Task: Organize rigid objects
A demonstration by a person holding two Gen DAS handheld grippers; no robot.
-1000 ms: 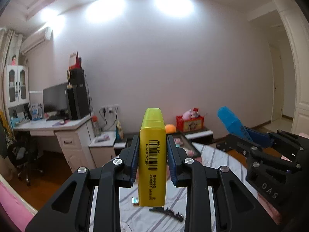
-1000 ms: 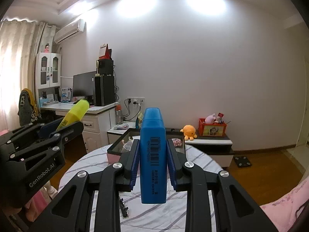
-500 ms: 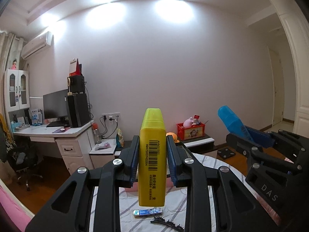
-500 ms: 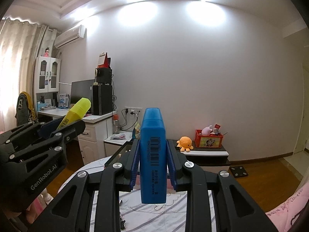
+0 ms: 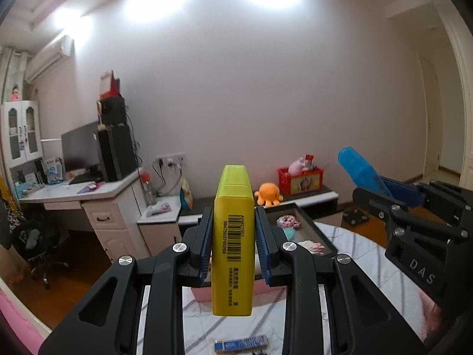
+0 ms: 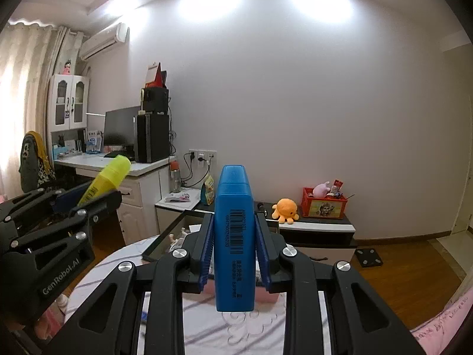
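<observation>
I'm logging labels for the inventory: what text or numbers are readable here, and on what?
"AHM21501" and "6947503746264": yellow highlighter barcode label.
"DAS": right gripper body.
"GenRobot.AI": left gripper body.
Blue highlighter: barcode digits too blurred.
Chinese print on both highlighters: too small.

Orange octopus plush point(image 6: 285, 207), red toy crate point(image 6: 323, 206), black monitor point(image 6: 118, 128), white desk point(image 5: 79, 190)

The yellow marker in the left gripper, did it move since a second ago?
Yes. The yellow marker stays clamped in the left gripper, but it has moved toward the black tray, which now looks closer and bigger.
</observation>
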